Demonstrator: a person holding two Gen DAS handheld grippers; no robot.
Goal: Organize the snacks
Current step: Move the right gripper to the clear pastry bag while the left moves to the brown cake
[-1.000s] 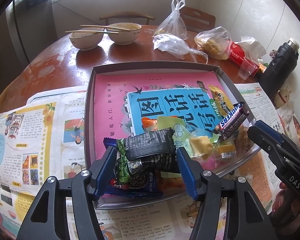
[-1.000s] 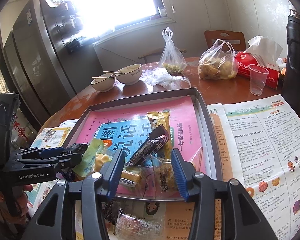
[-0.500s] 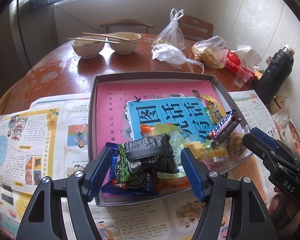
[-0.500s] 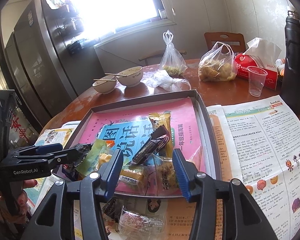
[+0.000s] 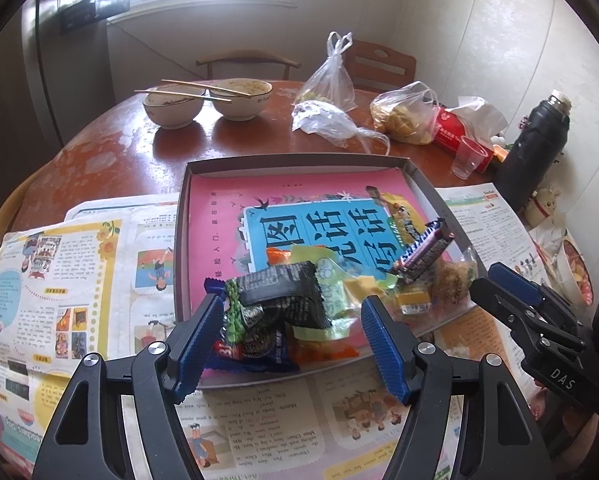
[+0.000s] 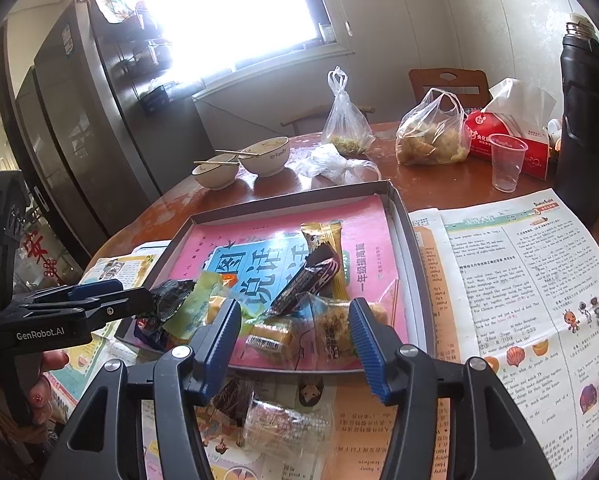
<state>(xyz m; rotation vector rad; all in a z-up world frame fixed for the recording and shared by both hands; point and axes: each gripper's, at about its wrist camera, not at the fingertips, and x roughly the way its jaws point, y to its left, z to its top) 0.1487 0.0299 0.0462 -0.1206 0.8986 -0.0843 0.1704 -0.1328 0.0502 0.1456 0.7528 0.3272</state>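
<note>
Left hand-held gripper (image 5: 291,344) released over the black snack packet (image 5: 283,294); right hand-held gripper (image 6: 295,336) opening, gripping nothing.
Snacks lie heaped at the near end of the box lid (image 5: 299,160) on the bench (image 5: 111,148); next, probably fetch the two stray packets (image 6: 275,420) outside it. Wrappers overlap, labels unreadable.

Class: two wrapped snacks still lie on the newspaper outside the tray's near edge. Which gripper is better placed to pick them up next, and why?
The right gripper, probably. The loose snacks lie just beneath its opening jaws, nothing gripped. The left gripper stands open around the black packet inside the tray, farther away.
</note>
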